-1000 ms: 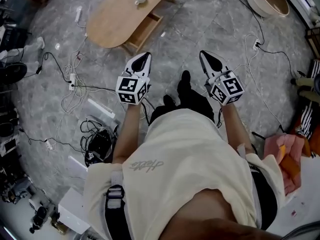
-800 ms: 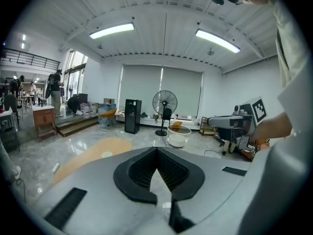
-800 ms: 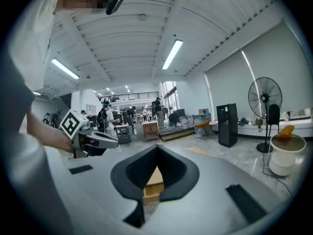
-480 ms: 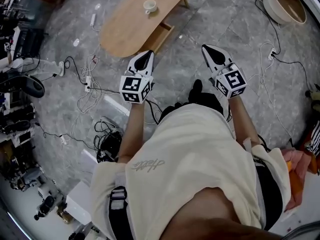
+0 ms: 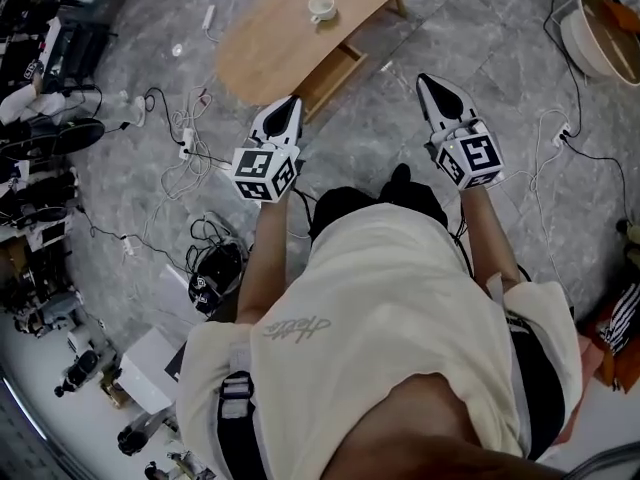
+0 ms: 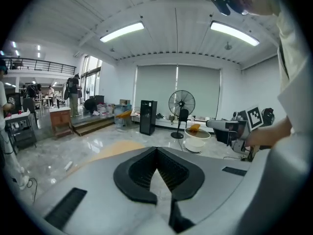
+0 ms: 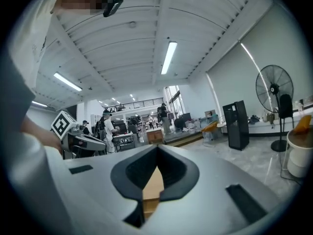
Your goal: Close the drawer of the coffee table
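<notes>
The left gripper (image 5: 290,106) has its jaws drawn together, tips meeting, with nothing clamped between them; the left gripper view shows only shiny grey floor through the notch behind the tips. The right gripper (image 5: 428,83) is likewise closed and empty, and in the right gripper view a strip of pale wood shows through its notch, probably the coffee table ahead. Both are held out in front of the person's body, side by side and well apart, pointing forward.

Beyond them stands the coffee table (image 5: 290,28), a rounded light-wood top with a white cup (image 5: 321,6) on it. Its drawer (image 5: 335,73) juts out from under the near edge, plainly open. Loose cables (image 5: 190,138) trail over the floor to the left, and a large basin (image 5: 600,28) sits far to the right.

Over the last second the table has slid in the head view from the upper left toward the middle, and the drawer now lies between the two grippers, just ahead of the left one's tip. The person seems to have turned and stepped toward it. The drawer itself has not moved in, so the closing push is not yet begun; the approach is nearly done, and either closed gripper looks ready to press on the drawer front
</notes>
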`<state>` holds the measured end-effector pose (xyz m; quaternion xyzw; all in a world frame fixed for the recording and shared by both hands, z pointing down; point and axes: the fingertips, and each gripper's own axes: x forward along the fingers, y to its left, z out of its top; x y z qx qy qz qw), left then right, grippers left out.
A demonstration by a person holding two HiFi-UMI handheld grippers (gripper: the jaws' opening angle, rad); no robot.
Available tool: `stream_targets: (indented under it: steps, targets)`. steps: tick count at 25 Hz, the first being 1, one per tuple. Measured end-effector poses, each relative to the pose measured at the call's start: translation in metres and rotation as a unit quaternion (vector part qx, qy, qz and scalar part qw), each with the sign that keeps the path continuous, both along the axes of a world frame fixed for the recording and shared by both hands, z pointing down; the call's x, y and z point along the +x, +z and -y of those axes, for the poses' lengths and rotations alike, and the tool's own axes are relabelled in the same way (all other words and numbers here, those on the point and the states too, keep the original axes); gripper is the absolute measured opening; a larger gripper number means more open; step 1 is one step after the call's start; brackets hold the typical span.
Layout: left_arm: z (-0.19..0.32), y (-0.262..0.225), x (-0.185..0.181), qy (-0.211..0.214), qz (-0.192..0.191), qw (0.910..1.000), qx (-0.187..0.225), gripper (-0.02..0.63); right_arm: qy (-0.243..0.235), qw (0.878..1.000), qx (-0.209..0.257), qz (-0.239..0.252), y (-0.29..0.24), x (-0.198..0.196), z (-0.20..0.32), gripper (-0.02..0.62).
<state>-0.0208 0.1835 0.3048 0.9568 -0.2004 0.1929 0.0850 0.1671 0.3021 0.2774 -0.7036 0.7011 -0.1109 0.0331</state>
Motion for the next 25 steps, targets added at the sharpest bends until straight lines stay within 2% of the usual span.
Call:
stream_targets:
  steps: [6,11,14,19,25]
  targets:
    - [0.008,0.016,0.011,0.009,0.003,0.9998,-0.015,0.005,0.0,0.999,-0.029,0.022,0.029,0.001,0.013,-0.006]
    - [0.037,0.038,0.018,0.022,-0.008,0.9994,-0.026,0.005,0.005,0.999,-0.032,0.0,0.029,-0.002,0.038,-0.006]
    - [0.063,0.036,0.026,0.022,-0.027,0.999,-0.028,0.005,0.017,0.999,-0.028,-0.019,0.012,0.003,0.055,-0.006]
    - [0.131,0.002,0.053,0.024,-0.064,0.9977,0.002,0.005,0.019,0.998,-0.023,-0.05,-0.017,0.022,0.11,-0.006]
    - [0.196,-0.003,0.045,0.02,-0.092,0.9956,0.002,0.005,0.006,0.998,-0.02,-0.054,-0.024,0.013,0.187,-0.006]
